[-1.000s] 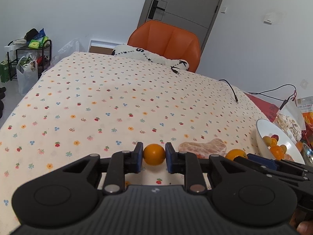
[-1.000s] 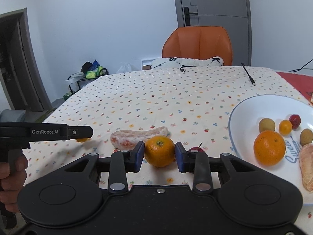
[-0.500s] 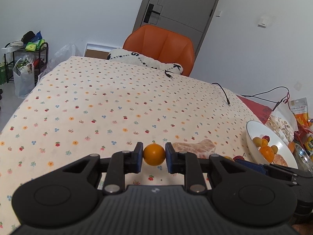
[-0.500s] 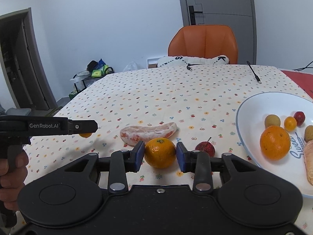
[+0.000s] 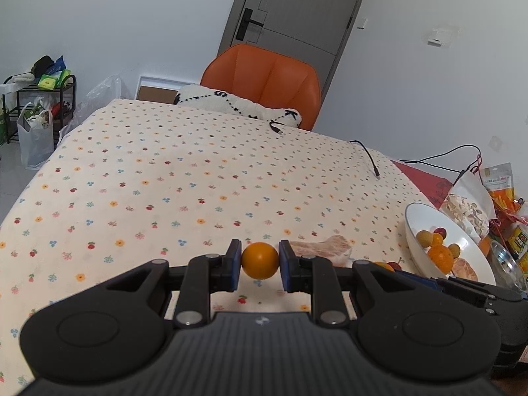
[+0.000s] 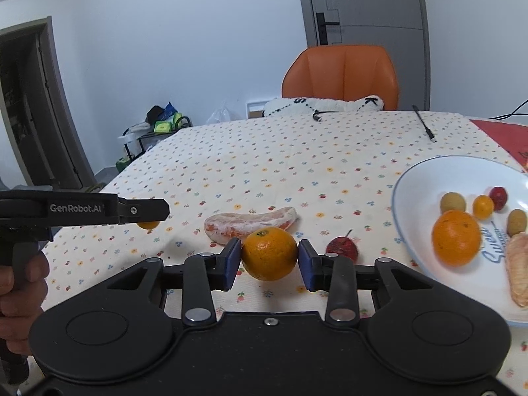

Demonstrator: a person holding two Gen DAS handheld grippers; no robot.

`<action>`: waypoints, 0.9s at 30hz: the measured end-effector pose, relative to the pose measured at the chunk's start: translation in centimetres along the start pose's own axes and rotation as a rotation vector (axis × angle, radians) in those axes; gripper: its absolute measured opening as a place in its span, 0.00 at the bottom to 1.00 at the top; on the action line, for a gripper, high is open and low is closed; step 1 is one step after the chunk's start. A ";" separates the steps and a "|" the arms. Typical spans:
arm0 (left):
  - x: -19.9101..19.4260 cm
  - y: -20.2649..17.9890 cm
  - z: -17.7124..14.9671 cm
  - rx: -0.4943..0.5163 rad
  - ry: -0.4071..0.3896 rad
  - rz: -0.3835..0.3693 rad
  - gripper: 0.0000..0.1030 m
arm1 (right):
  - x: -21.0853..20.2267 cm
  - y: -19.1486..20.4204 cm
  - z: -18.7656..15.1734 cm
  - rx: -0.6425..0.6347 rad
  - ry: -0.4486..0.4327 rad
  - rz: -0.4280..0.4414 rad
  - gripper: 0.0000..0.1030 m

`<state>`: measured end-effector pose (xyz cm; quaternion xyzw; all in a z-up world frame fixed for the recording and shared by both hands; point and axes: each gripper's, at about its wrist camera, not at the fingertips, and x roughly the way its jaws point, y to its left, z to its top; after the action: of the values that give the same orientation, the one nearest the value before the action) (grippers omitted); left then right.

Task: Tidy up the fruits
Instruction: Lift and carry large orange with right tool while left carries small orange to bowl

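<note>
My left gripper [image 5: 260,262] is shut on a small smooth orange fruit [image 5: 260,260], held above the flowered tablecloth. My right gripper [image 6: 270,254] is shut on a larger orange [image 6: 269,252], lifted off the cloth. A peeled pomelo segment [image 6: 249,223] lies on the cloth just beyond it, and a small red fruit [image 6: 342,249] sits to its right. The white bowl [image 6: 425,178] at the right holds an orange [image 6: 456,237], several small fruits and a pomelo piece. In the right wrist view the left gripper [image 6: 145,211] shows at the left, held by a hand [image 6: 19,290].
An orange chair [image 5: 264,79] with a white cushion [image 5: 237,104] stands at the table's far edge. Black cables [image 5: 368,155] lie on the far right of the cloth. Snack packets [image 5: 495,194] sit beyond the bowl. A shelf with bags [image 5: 36,105] stands by the left wall.
Both grippers have risen a little with their fruits still held. The right gripper has drawn back, so the pomelo segment and red fruit show more fully on the cloth.
</note>
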<state>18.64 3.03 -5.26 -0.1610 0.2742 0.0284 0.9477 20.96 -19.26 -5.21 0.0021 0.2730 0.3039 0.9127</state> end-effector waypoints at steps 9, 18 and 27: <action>-0.1 -3.4 0.3 0.048 -0.010 -0.057 0.22 | -3.1 -2.1 0.4 0.038 -0.061 -0.029 0.35; 0.1 -6.8 0.3 0.088 -0.012 -0.113 0.22 | -5.6 -4.2 0.4 0.063 -0.099 -0.079 0.35; 0.5 -9.6 0.2 0.120 -0.011 -0.158 0.22 | -7.5 -6.1 -0.1 0.088 -0.124 -0.127 0.35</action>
<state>20.50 -6.02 -2.56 -0.1252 0.2566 -0.0619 0.9564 19.25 -28.47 -2.62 0.0437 0.2286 0.2323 0.9444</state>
